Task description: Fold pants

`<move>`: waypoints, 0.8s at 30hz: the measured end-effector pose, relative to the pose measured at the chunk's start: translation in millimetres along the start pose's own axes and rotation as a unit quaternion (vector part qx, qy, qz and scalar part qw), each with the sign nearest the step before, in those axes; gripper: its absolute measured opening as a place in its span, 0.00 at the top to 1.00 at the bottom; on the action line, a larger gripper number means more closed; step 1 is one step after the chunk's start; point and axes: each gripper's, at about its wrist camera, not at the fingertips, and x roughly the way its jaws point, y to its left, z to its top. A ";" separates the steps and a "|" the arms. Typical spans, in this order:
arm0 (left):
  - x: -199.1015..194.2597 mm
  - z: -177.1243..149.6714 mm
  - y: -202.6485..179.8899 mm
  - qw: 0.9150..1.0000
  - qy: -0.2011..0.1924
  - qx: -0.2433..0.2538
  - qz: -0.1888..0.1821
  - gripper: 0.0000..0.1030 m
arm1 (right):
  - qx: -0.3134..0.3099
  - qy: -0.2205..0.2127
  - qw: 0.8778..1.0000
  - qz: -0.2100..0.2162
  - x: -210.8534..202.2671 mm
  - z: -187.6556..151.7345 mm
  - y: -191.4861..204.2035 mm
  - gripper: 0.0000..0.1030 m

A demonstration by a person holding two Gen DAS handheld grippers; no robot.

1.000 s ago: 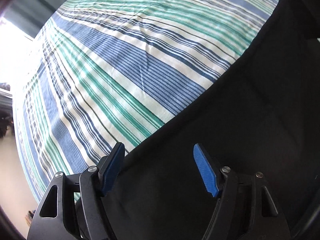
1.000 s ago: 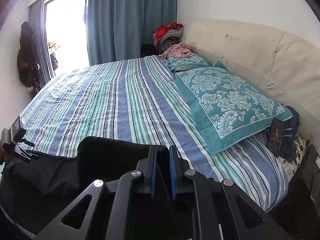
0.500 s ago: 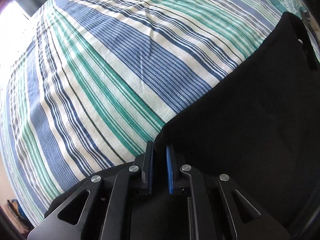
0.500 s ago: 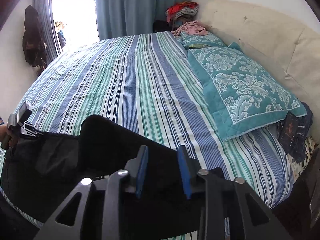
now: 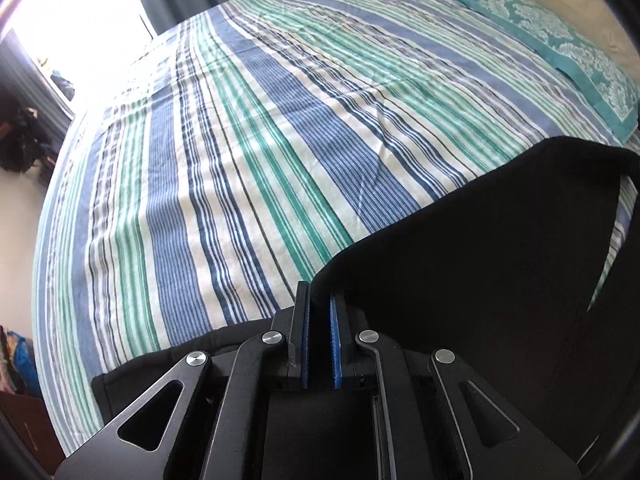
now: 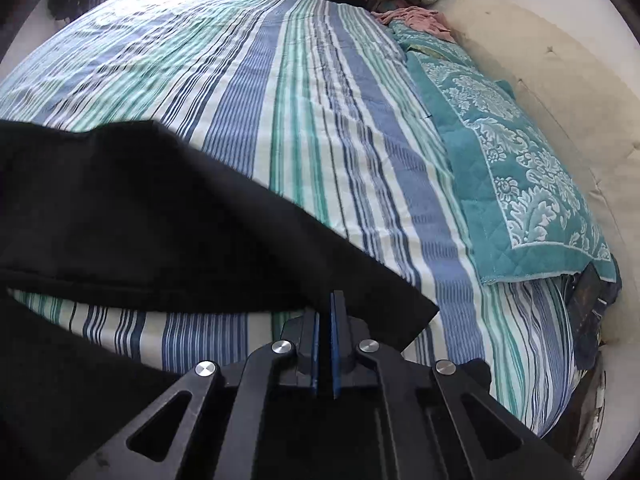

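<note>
Both-wrist views, fold in progress. We have the black pants [image 5: 480, 280] pinched at two points along one edge; the left gripper [image 5: 319, 320] has its blue pads nearly together on a corner of the cloth, and the right gripper [image 6: 325, 320] is likewise closed to a narrow slit on the fabric at the opposite end. The garment lies at the near side of the striped bedsheet [image 5: 260, 140]; in the right view the gripped layer stands raised, with a strip of sheet visible beneath it and more black cloth lower down. The teal pillow [image 6: 520, 160] sits well apart, near the headboard [image 6: 560, 60]. We judge this the carry-over step; the next move calls for both grips travelling together, level and taut, so the raised edge lands squarely on the layer below without bunching.
</note>
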 end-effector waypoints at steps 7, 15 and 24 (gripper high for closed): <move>5.9 25.4 18.4 0.990 -0.065 -0.091 0.084 0.94 | 0.015 -0.064 0.997 -0.028 -8.1 155.1 -59.9 0.96; 56.0 26.2 47.3 0.972 0.012 -0.203 0.113 0.43 | 0.032 0.060 0.998 -0.016 87.3 246.2 -40.5 0.13; -46.0 -48.4 104.8 0.949 -0.078 -0.261 0.157 0.16 | 0.220 0.019 0.923 0.315 92.6 217.0 -43.0 0.12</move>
